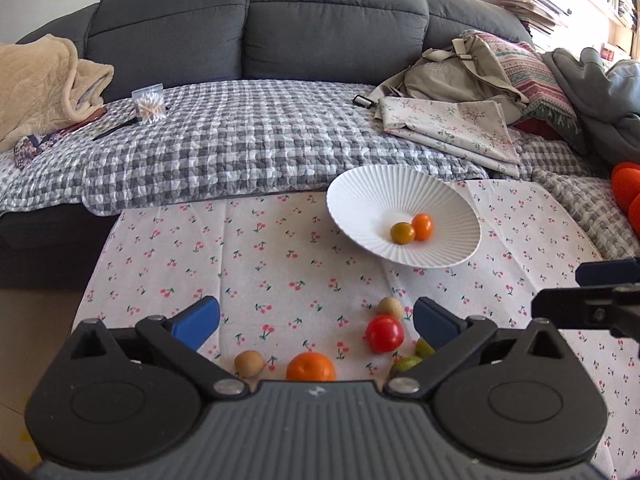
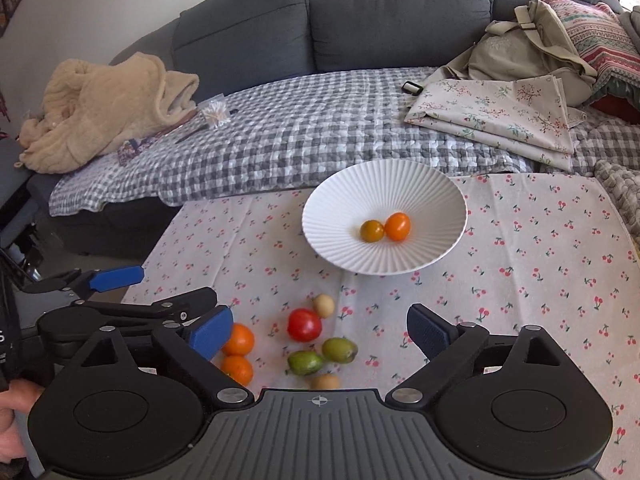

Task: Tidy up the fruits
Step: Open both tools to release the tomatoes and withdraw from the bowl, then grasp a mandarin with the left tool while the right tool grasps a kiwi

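Both grippers hung over the near edge of the table, fingers spread wide with nothing between them: the left gripper [image 1: 316, 320] and the right gripper [image 2: 320, 330]. On the cherry-print cloth [image 2: 520, 280] the white ribbed bowl [image 2: 340, 208] sat toward the far edge, holding an orange tomato [image 2: 397, 226] touching a greenish one [image 2: 372, 231]. Nearer lay the loose fruit: a red tomato [image 2: 304, 325], two oranges [image 2: 239, 339], two green fruits [image 2: 339, 350] and small tan ones [image 2: 323, 305].
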The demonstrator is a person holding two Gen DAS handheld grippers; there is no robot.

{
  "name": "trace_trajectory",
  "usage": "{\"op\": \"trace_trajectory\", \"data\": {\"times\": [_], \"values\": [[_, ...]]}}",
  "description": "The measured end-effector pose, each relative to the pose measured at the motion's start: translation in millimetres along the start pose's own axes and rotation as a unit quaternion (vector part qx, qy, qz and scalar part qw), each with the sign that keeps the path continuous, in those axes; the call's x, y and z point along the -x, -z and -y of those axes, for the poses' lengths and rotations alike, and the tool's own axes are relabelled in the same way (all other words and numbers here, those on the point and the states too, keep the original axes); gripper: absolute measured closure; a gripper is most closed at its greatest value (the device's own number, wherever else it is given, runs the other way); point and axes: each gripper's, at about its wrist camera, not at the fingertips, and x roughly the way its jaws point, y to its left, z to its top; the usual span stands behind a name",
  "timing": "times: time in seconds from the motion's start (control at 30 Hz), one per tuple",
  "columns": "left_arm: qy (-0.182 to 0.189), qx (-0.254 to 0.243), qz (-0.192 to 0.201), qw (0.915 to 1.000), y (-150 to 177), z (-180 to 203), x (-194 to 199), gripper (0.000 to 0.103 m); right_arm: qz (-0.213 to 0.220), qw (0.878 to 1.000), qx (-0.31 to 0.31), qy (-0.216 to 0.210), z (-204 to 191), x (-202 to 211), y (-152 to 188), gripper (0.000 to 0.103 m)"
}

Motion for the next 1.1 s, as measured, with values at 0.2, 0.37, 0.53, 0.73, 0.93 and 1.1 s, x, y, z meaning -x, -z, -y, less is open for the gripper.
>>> {"op": "trace_trajectory", "data": {"times": [0.2,0.37,0.53,0.73,0.93,1.1], "values": [[-0.016,0.016,0.0,0.9997,15.9,-8.2,13.9,0.001,0.008,1.0,-0.016,0.0,-1.6,16.6,17.1,0.001],[-0.025,0.025,-0.003,0.9994,23.3,-12.5,17.3,0.001,0.012,1.0,-0.008,0.012,-4.2,21.3,26.9,0.001],[-0.032,0.033,-0.009,0.9989,30.5,-16.6,17.7,0.001,0.012,1.0,-0.011,0.016,-3.0,20.2,29.6,0.001],[-0.039,0.031,-0.016,0.9986,36.6,-20.2,15.4,0.001,-0.005,1.0,0.013,0.021,-6.2,11.8,38.2,0.001],[-0.04,0.038,-0.032,0.998,42.2,-29.0,7.5,0.001,-0.019,0.999,0.007,0.033,3.8,1.4,45.4,0.001],[-0.031,0.038,-0.058,0.9971,50.0,-27.1,-3.8,0.001,-0.031,0.999,0.006,0.042,9.7,-10.9,51.0,0.001]]}}
